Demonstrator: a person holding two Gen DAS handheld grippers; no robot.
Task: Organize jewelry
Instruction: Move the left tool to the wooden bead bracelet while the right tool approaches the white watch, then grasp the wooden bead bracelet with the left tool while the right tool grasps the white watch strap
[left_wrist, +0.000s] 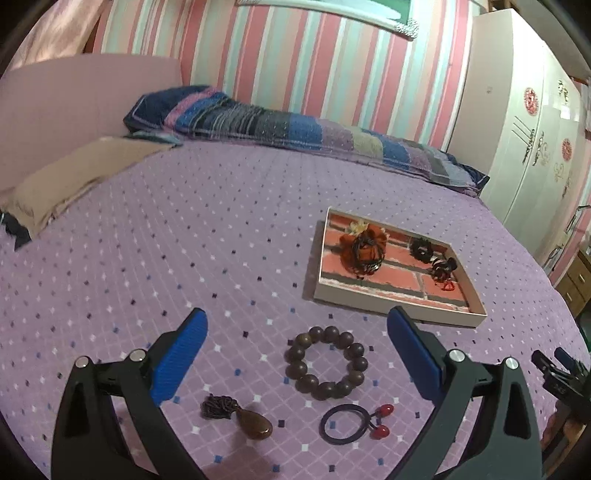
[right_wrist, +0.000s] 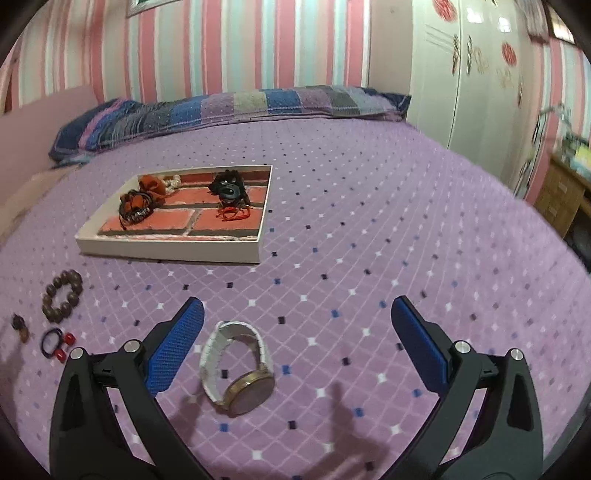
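**beadnik:** So what's the setup? Looks like a bedroom.

**trayday:** Yep. Everything sits on a bed (left_wrist: 184, 240) with a purple quilted cover, little white and dark diamonds all over it. Pink, white and mint striped wall (left_wrist: 295, 55) behind, a white wardrobe (left_wrist: 517, 129) with red flower stickers off to the right, and a patchwork blue-purple pillow (left_wrist: 295, 125) along the far edge.

**beadnik:** And the grippers?

**trayday:** Left hand-held gripper (left_wrist: 297, 323) is spread wide, holding nothing. Right between and just ahead of its blue fingers (left_wrist: 181, 354) lies a brown wooden bead bracelet (left_wrist: 327, 363). Closer in, there's a brown teardrop pendant (left_wrist: 240, 417) toward the left finger and a dark hair tie (left_wrist: 354, 422) with two red beads toward the right one. All three are apart from each other.

**beadnik:** The box?

**trayday:** Shallow white tray (left_wrist: 391, 302) with a brick-print liner, ahead and to the right of the left gripper, already holding an orange scrunchie and some dark and red bands.

**beadnik:** Right side?

**trayday:** Right hand-held gripper (right_wrist: 297, 314) is wide open too, empty. A gold-faced watch (right_wrist: 240, 369) with a white band lies on the cover between its fingers, nearer the left one, not touching. From there, the tray is ahead-left.
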